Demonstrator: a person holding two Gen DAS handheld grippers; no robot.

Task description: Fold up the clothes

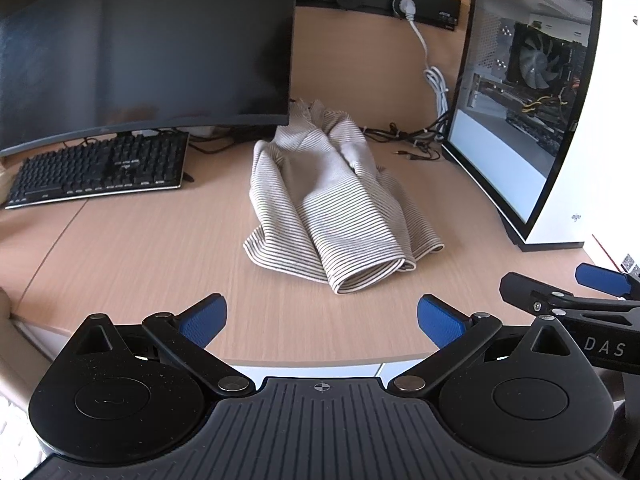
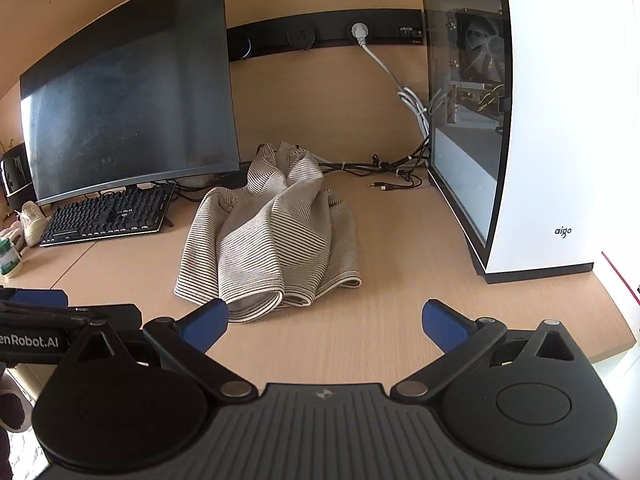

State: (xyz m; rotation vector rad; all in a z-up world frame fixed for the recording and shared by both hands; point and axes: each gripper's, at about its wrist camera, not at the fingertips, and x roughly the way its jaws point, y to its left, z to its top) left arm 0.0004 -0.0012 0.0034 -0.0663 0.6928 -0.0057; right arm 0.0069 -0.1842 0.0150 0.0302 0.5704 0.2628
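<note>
A beige garment with thin dark stripes lies crumpled in a heap on the wooden desk, between the monitor and the PC case. It also shows in the right wrist view. My left gripper is open and empty, near the desk's front edge, short of the garment's hem. My right gripper is open and empty, also in front of the garment, with its left fingertip close to the hem. The right gripper shows at the right edge of the left wrist view.
A dark monitor and black keyboard stand at the left. A white PC case with a glass side stands at the right. Cables lie at the back. Small objects sit at the far left.
</note>
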